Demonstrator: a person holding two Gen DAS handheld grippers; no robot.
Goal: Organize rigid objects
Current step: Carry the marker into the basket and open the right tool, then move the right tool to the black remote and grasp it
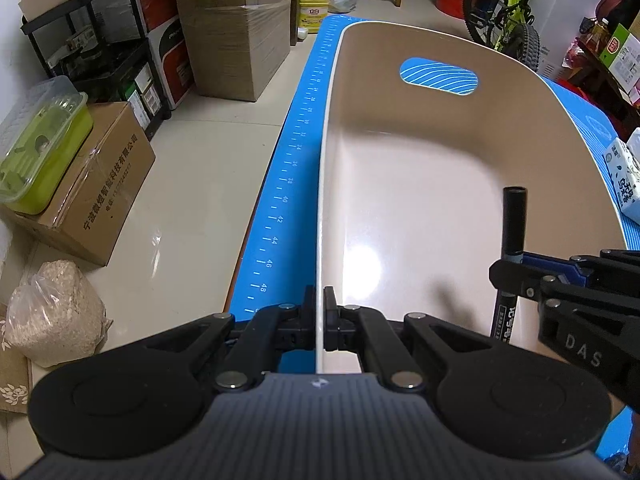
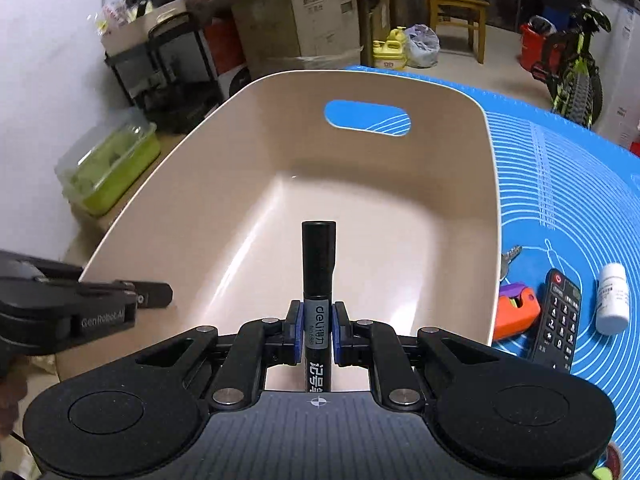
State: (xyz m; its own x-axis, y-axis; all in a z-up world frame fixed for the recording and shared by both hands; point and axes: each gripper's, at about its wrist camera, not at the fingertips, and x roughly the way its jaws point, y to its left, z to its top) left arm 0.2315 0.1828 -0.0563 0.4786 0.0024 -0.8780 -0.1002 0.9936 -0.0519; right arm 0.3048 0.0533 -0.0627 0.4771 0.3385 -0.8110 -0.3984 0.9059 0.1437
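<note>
A beige plastic basin (image 2: 360, 208) with a handle cutout stands on the blue mat (image 2: 560, 200). My left gripper (image 1: 319, 308) is shut on the basin's thin left rim (image 1: 324, 200); in the right wrist view its fingers (image 2: 156, 294) reach in from the left. My right gripper (image 2: 318, 320) is shut on a black marker (image 2: 319, 256), which sticks out forward over the inside of the basin. In the left wrist view the marker (image 1: 514, 220) and right gripper (image 1: 520, 270) hang over the basin's near right part. The basin's floor shows nothing lying in it.
To the right of the basin on the mat lie a black remote (image 2: 556, 320), a white bottle (image 2: 612, 298), an orange and purple object (image 2: 514, 312) and keys (image 2: 510, 258). A tissue pack (image 1: 626, 176) sits further right. Cardboard boxes (image 1: 92, 200) stand on the floor left.
</note>
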